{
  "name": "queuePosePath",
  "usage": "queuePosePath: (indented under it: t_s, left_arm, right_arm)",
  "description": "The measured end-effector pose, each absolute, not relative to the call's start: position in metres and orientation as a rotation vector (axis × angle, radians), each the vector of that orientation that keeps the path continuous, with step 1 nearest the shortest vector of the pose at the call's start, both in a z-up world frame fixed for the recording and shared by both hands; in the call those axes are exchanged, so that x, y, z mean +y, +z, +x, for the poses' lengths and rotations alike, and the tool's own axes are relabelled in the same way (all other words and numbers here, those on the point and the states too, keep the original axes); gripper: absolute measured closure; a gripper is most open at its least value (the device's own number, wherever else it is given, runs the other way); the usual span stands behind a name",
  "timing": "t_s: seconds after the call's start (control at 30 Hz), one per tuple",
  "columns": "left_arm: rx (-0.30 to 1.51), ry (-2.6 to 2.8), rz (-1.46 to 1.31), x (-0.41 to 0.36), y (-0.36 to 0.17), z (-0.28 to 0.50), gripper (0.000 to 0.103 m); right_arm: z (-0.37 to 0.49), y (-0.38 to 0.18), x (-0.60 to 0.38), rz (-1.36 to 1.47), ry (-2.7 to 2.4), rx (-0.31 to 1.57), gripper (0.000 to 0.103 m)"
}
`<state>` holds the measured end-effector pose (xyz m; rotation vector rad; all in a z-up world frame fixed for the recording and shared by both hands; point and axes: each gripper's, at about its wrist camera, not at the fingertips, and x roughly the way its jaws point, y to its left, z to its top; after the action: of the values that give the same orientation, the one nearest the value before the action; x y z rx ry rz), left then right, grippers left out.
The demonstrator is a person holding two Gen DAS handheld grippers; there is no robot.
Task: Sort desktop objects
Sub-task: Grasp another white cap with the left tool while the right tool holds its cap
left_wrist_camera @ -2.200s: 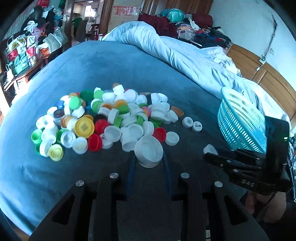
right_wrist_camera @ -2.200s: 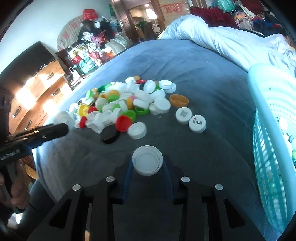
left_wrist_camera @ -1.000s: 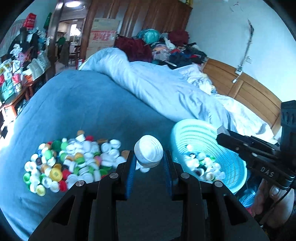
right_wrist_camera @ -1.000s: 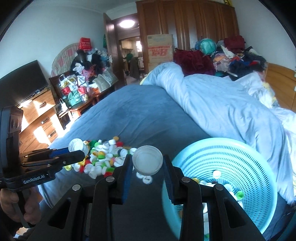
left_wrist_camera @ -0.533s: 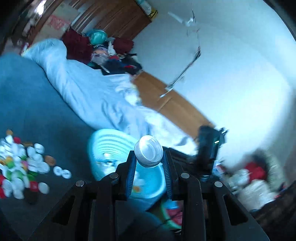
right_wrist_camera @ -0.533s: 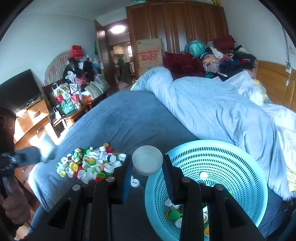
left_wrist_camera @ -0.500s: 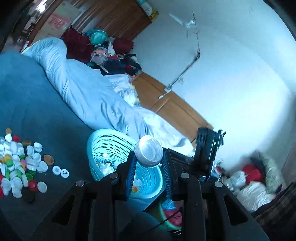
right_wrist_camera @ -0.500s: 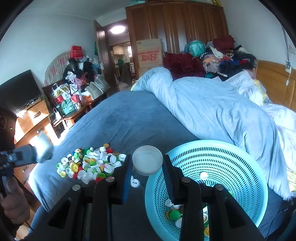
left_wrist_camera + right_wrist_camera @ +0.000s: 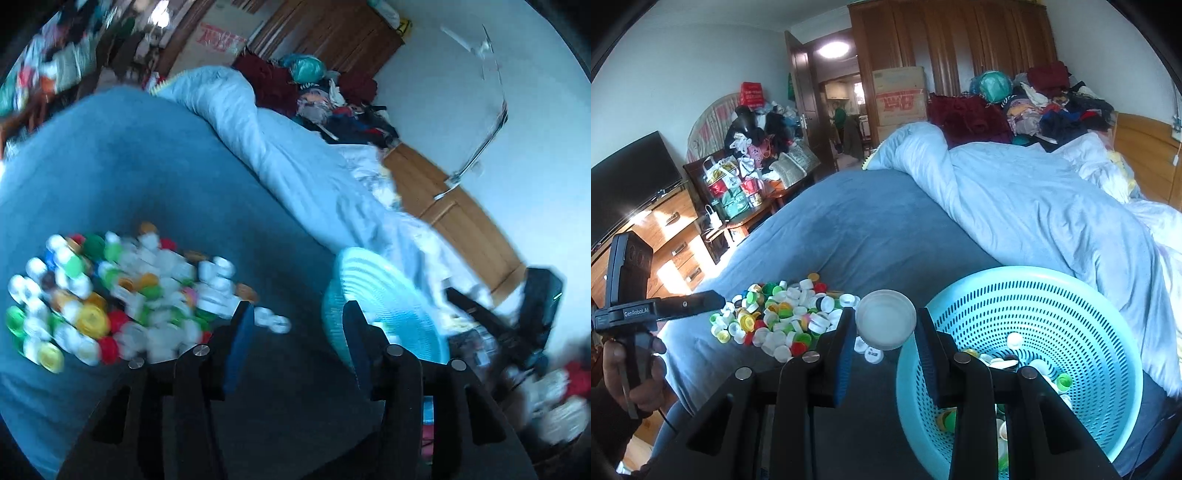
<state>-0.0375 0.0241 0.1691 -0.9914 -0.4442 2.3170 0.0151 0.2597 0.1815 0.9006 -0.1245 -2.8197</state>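
Left wrist view, blurred by motion: the left gripper [image 9: 297, 314] is raised above the dark blue bedspread [image 9: 155, 184] with its jaws spread wide and nothing between them. The camera is tilted, so the bed slopes across the frame. Left of the fingers lies the heap of mixed bottle caps [image 9: 110, 295], white, green, yellow and red, with two white caps [image 9: 271, 321] just off the heap's near edge. Right of the fingers stands the turquoise mesh basket [image 9: 373, 306], on the bedspread beside the pale blue duvet [image 9: 295, 158]. Beyond the basket the right gripper [image 9: 480, 314] reaches in from the right edge, too smeared to read.

Right wrist view, sharp: the right gripper [image 9: 885, 325] is held level above the near edge of the bedspread [image 9: 868, 229], its jaws closed on a translucent white lid [image 9: 885, 324], gripped at its rim with the hollow side facing the camera. The lid hangs just left of the basket [image 9: 1071, 295] rim, not over its opening. Inside the basket lie white, yellow and green caps [image 9: 1015, 354]. The heap of caps [image 9: 783, 314] lies left of the basket on the bedspread. At the left edge a hand [image 9: 635, 373] grips the handle of the left gripper [image 9: 713, 301], which points level toward the heap; its jaw gap cannot be told from this side.
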Motion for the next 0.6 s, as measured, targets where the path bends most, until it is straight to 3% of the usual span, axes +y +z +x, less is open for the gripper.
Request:
queuePosePath:
  t_s: [0.23,0.6]
  left_arm:
    - [-0.103,2.318,-1.195,0.063,0.095,-0.028,0.059]
    - [0.112,2.394,-1.322,0.095,0.034,-0.067,0.06]
  right_arm:
    - [0.01,0.16,0.259,0.953,-2.781,-0.136,0.068]
    - [-0.007,0.132,0.277,1.029,-2.764,-0.204,0.067]
